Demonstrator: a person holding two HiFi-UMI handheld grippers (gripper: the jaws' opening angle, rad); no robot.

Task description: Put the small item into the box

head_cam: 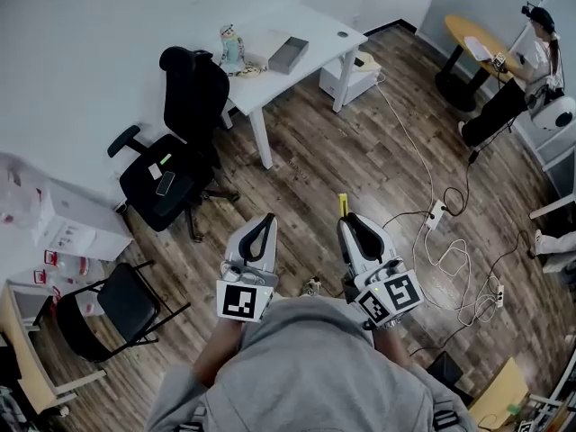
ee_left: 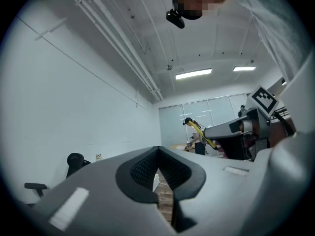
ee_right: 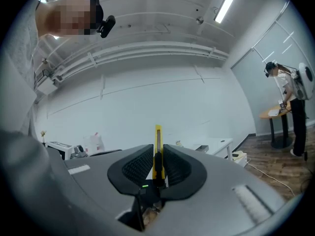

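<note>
The right gripper [head_cam: 349,226] is clamped on a yellow utility knife [ee_right: 157,144] whose end sticks up past the jaw tips. It is held above the wood floor [head_cam: 360,151], well apart from the grey box [head_cam: 288,54] on the white table [head_cam: 315,21]. The left gripper [head_cam: 266,223] is closed on nothing.

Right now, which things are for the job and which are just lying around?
For the job: yellow cutter in the right gripper; grey box on the white table.
Just lying about: black office chair; folding chair; power strip.

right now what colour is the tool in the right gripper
Yellow with a dark strip; the slim plastic cutter shows best in the right gripper view.
</note>
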